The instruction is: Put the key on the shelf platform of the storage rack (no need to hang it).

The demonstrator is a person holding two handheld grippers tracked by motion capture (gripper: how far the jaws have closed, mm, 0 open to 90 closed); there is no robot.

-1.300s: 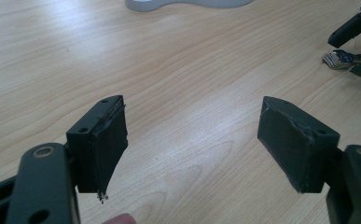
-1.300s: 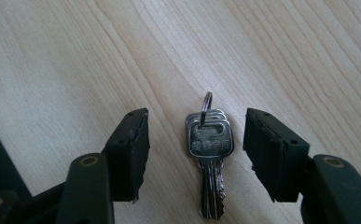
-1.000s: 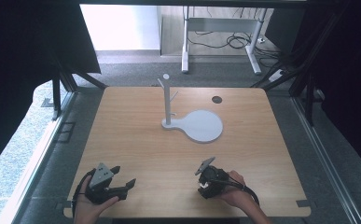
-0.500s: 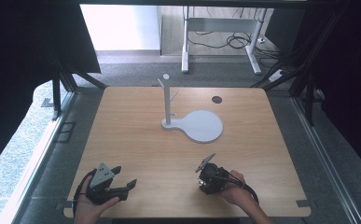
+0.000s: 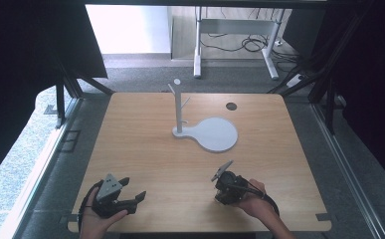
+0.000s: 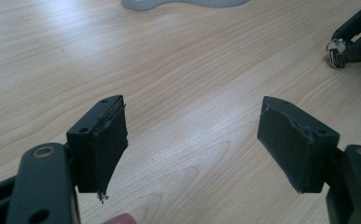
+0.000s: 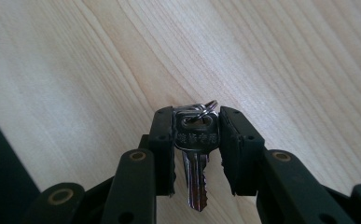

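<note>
My right tongs point(image 7: 197, 140) are clamped on the head of a key point(image 7: 196, 154), blade hanging down toward me and its ring point(image 7: 205, 108) poking out above the pads. On the tabletop point(image 5: 145, 134) that puts the key low at about 5 o'clock, where the right tongs point(image 5: 225, 174) lift off the wood. Well apart, near 12 o'clock from them, stands the grey peg stand point(image 5: 179, 107) on its round base point(image 5: 215, 133). I judge the key is meant for a peg, so I should carry it level, keep the ring free and forward, and approach a peg tip along its slope. My left tongs point(image 6: 201, 140) are spread wide and empty, resting at 7 o'clock point(image 5: 113, 194). Compared with a second ago, my right tongs have tilted up a little; the left has not moved.
</note>
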